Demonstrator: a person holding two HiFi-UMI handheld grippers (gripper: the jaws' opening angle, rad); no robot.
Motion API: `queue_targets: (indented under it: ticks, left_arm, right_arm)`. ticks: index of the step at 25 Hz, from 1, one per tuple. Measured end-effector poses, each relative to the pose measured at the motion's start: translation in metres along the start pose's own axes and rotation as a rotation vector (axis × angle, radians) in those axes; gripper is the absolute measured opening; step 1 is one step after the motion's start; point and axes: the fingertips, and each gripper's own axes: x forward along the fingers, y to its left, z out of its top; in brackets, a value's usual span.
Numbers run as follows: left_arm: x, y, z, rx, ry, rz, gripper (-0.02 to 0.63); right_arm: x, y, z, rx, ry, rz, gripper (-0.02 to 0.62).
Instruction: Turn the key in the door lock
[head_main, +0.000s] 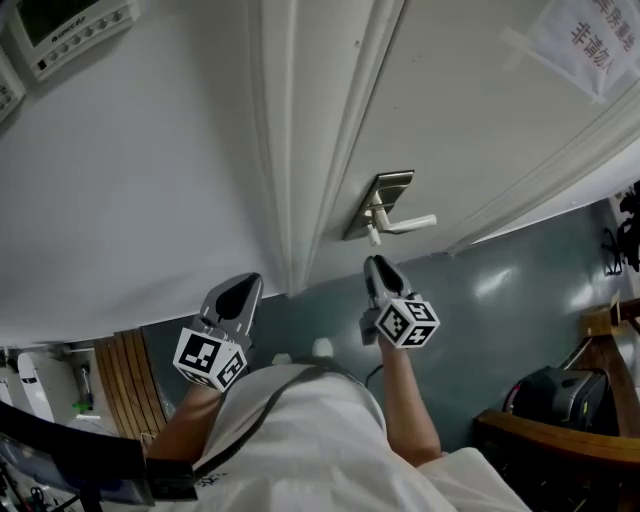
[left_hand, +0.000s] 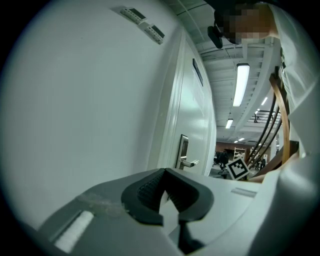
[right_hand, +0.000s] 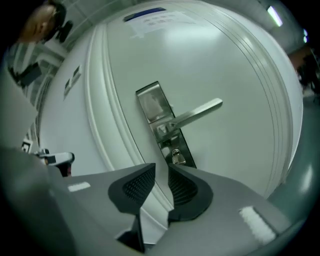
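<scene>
White door (head_main: 480, 120): shut in its frame, filling the upper right of the head view; a paper notice (head_main: 580, 35) hangs near its top.
Wall (head_main: 130, 170): pale and plain, left of the door; the left gripper faces it.
Floor (head_main: 500, 300): blue-grey and glossy, below the door.
Door frame (head_main: 300, 150): a white moulded strip between wall and door, which runs down between the two grippers.
Right forearm (head_main: 410, 410): bare, stretched forward from the body and in line with the lock.
Left forearm (head_main: 185, 420): bare, held forward at about the same reach, off to the wall side.
Right gripper (head_main: 380, 270): points at the door just below the lock plate and stops short of it. Its fingers (right_hand: 137, 187) stand a little apart with nothing between them. Its marker cube (head_main: 407, 322) sits at the wrist end.
Left gripper (head_main: 238, 295): aims at the wall beside the frame, well apart from the lock. Its fingers (left_hand: 150, 190) meet at the tips and hold nothing.
Lock plate (right_hand: 162, 125): a long metal plate near the door's edge, seen tilted in the right gripper view.
Lever handle (right_hand: 197, 114): silver, sticking out sideways from the plate.
Key (right_hand: 176, 158): sits in the keyhole on the plate below the lever, just beyond the right gripper's fingertips and untouched.
</scene>
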Motion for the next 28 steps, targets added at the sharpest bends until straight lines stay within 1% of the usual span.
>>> queue_targets:
  ticks: [2,3,6,10,13,15,16,19,21,23,28]
  left_arm:
    - [0.004,-0.001,-0.003,-0.012,0.007,0.013,0.006]
    - [0.005,-0.001,-0.004,-0.011,0.011,0.021,0.006]
    - [0.007,-0.003,-0.004,-0.008,0.017,0.044,0.006]
    - [0.011,-0.004,-0.005,0.001,0.026,0.065,0.006]
    - [0.012,-0.004,-0.008,0.001,0.035,0.08,0.006]
    - [0.012,-0.004,-0.008,-0.001,0.036,0.091,0.006]
    - [0.012,-0.005,-0.008,-0.002,0.035,0.095,0.006]
    - [0.014,-0.007,-0.007,0.003,0.033,0.098,0.006]
    - [0.014,-0.007,-0.007,0.004,0.032,0.101,0.006]
    - [0.013,-0.008,-0.007,0.005,0.034,0.106,0.006]
    - [0.012,-0.008,-0.009,0.007,0.039,0.12,0.006]
  right_arm:
    - [0.009,-0.007,-0.003,0.131,-0.006,0.043,0.142]
    - [0.012,-0.012,-0.004,0.181,-0.008,0.055,0.169]
    - [0.017,-0.025,-0.009,0.295,-0.011,0.084,0.175]
    - [0.021,-0.031,-0.006,0.493,-0.053,0.142,0.175]
    - [0.027,-0.027,0.003,0.602,-0.106,0.227,0.175]
    - [0.031,-0.025,0.008,0.646,-0.123,0.266,0.173]
    - [0.032,-0.026,0.009,0.665,-0.126,0.274,0.172]
    - [0.035,-0.032,0.009,0.722,-0.132,0.284,0.14]
    - [0.036,-0.035,0.008,0.735,-0.133,0.285,0.135]
    - [0.036,-0.037,0.008,0.742,-0.132,0.279,0.107]
    - [0.04,-0.037,0.009,0.764,-0.131,0.304,0.104]
